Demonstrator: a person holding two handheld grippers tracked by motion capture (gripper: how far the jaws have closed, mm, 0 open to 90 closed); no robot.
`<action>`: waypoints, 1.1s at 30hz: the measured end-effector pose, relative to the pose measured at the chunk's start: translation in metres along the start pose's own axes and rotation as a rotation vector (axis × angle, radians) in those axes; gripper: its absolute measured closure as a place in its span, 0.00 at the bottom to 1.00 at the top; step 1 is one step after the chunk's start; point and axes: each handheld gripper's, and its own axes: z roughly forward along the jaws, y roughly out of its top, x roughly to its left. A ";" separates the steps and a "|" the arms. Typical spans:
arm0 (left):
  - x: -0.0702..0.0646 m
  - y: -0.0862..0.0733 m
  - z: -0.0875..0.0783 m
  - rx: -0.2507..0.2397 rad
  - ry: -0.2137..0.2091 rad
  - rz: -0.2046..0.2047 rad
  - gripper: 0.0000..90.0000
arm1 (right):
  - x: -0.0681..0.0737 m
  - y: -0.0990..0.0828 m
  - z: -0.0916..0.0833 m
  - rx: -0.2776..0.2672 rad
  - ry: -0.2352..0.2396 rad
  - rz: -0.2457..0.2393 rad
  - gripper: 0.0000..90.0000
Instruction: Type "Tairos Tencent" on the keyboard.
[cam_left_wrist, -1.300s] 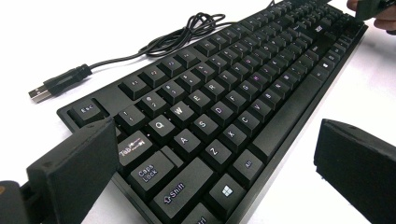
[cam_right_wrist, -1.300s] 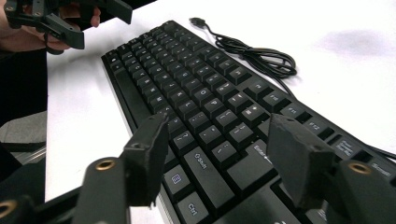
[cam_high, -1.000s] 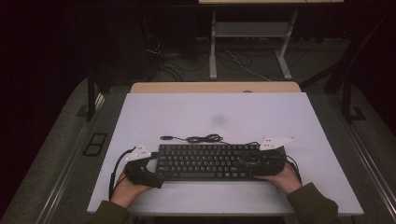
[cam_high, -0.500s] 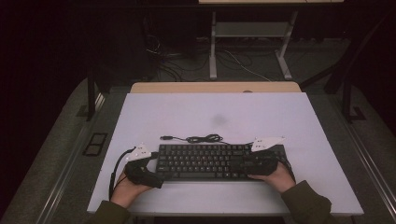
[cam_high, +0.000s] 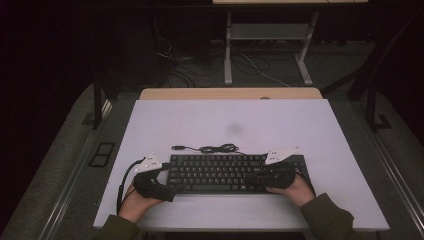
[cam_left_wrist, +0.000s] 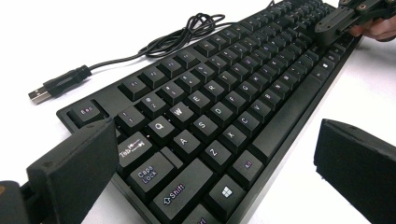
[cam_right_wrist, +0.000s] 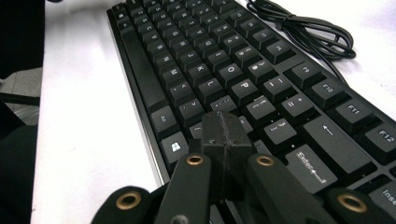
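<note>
Keyboard (cam_high: 235, 173) lies flat near the tabletop (cam_high: 320, 125) front edge, cable unplugged behind it; my left gripper (cam_left_wrist: 210, 182) spread wide at its left end, right gripper (cam_right_wrist: 225, 135) clenched empty above right-hand keys, nothing lifted yet.

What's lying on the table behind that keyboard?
Behind the keyboard lies its own black cable, loosely coiled, ending in a USB plug resting free on the white table. Where the cable joins the keyboard is not clear.
</note>
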 end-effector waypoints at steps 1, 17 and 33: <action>0.000 0.000 0.000 0.001 0.000 0.001 0.00 | 0.000 0.000 0.000 0.000 0.000 0.000 0.99; -0.003 0.008 0.007 -0.005 -0.008 0.007 0.00 | -0.001 -0.003 0.004 0.034 -0.010 -0.008 0.99; -0.002 0.021 0.024 -0.016 -0.035 -0.007 0.00 | -0.001 -0.004 0.004 0.033 -0.010 -0.004 0.99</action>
